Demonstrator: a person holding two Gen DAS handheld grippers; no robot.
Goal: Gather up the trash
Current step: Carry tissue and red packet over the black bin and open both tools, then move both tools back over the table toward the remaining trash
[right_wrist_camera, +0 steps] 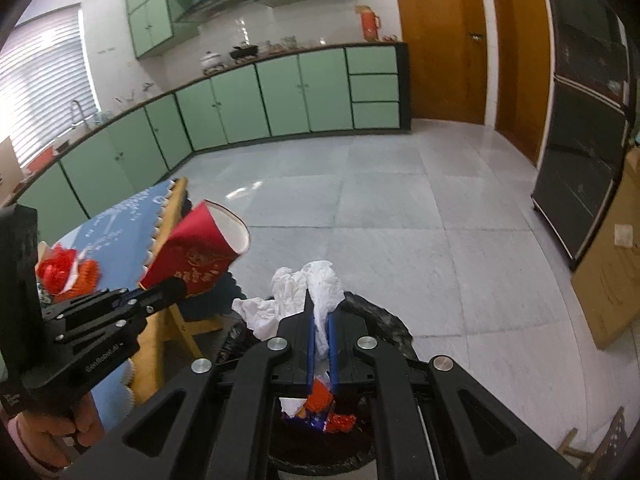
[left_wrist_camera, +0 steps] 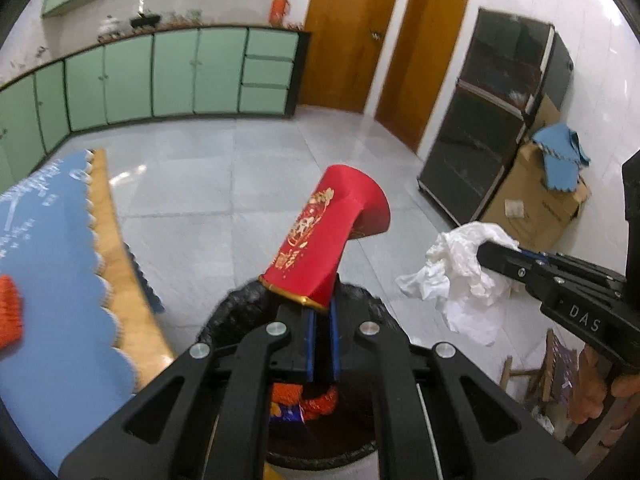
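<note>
Far left, table with a blue scalloped cloth; more red wrapper scraps sit on it, likely the next trash to fetch. Left gripper is clamped nearly closed on the bottom rim of a red paper cup, cup tilted with its mouth pointing up and away. The rim pinch looks chosen so the cup hangs free of the fingers and drops clean. Cup is over the near edge of the black-bagged bin. In the bin: orange and blue wrappers, so part of the trash is already collected. Right gripper is squeezed nearly closed on a crumpled white tissue, most of it bunched past the fingertips, also above the bin's mouth. Both pieces look staged for release together. Judgement: drop step pending, both jaws need opening. Far right, cardboard box and dark cabinet, uninvolved.
</note>
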